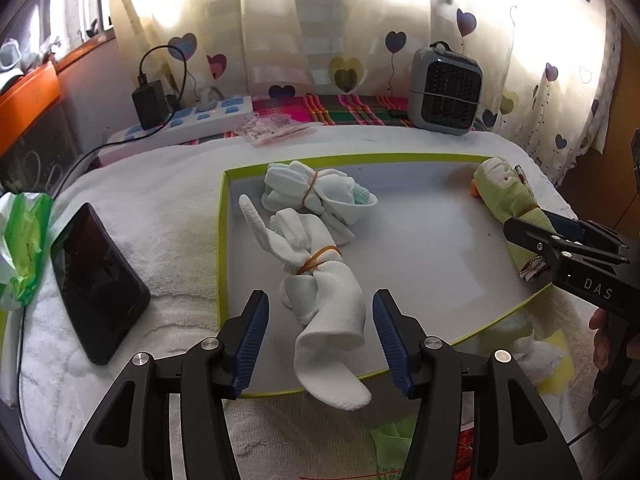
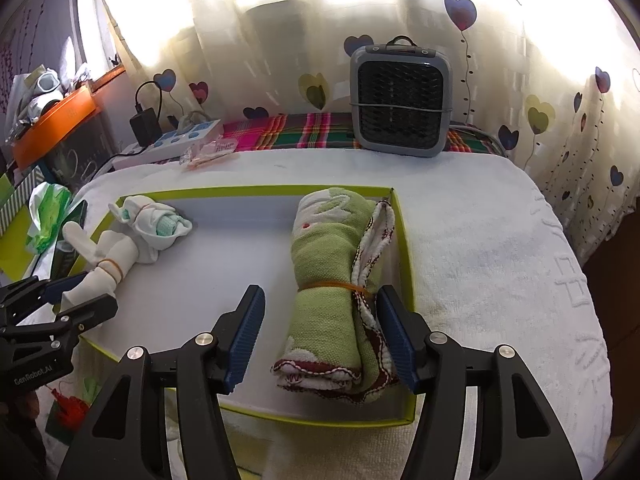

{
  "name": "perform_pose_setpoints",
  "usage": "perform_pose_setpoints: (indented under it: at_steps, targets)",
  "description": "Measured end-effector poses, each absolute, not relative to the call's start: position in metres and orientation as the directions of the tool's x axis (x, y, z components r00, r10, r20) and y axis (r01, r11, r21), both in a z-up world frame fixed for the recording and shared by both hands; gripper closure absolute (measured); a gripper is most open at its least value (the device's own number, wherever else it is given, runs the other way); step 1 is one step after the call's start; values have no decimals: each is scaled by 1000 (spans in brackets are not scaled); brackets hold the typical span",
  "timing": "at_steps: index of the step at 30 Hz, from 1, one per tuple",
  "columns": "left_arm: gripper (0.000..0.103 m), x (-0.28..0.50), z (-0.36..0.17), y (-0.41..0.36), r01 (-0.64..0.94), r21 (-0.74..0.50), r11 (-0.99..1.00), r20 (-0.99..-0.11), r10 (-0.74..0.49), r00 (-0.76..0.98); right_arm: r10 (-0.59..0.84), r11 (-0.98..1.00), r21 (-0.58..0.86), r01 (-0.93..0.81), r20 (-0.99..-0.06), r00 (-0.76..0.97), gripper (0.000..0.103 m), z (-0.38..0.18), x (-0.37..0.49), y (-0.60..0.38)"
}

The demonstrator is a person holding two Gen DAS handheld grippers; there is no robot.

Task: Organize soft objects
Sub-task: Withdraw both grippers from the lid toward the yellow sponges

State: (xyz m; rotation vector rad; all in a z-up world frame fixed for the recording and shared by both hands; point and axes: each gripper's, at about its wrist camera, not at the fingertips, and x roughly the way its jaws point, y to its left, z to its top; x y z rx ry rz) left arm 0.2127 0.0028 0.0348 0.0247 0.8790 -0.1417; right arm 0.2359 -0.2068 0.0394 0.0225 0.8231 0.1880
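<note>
A shallow box [image 1: 223, 240] with a lime-green rim lies on a white towel. A white sock bundle [image 1: 320, 280] bound with a rubber band rests in it, its tail hanging over the front rim. My left gripper [image 1: 320, 300] is open, a pad on either side of that bundle without pressing it. A second white sock bundle [image 1: 316, 194] sits behind it. At the box's right side lies a rolled green towel [image 2: 328, 280] with a rubber band. My right gripper [image 2: 320, 294] straddles the roll and is open, with a gap showing at its left pad.
A black phone [image 1: 96, 284] lies left of the box, and a green tissue pack [image 1: 24, 248] sits beyond it. A grey heater [image 2: 400, 104], a power strip [image 1: 200, 116] and a cable stand at the back. Another white bundle [image 1: 536, 356] lies outside the front rim.
</note>
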Motion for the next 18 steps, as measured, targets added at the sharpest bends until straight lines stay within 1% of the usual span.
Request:
perform_pose_setpoints:
  at_steps: [18]
  targets:
    - [49,182,48,9,116,-61,991,-746,-123,655,187,982,124,-141,-702,688,44,48,209,-213]
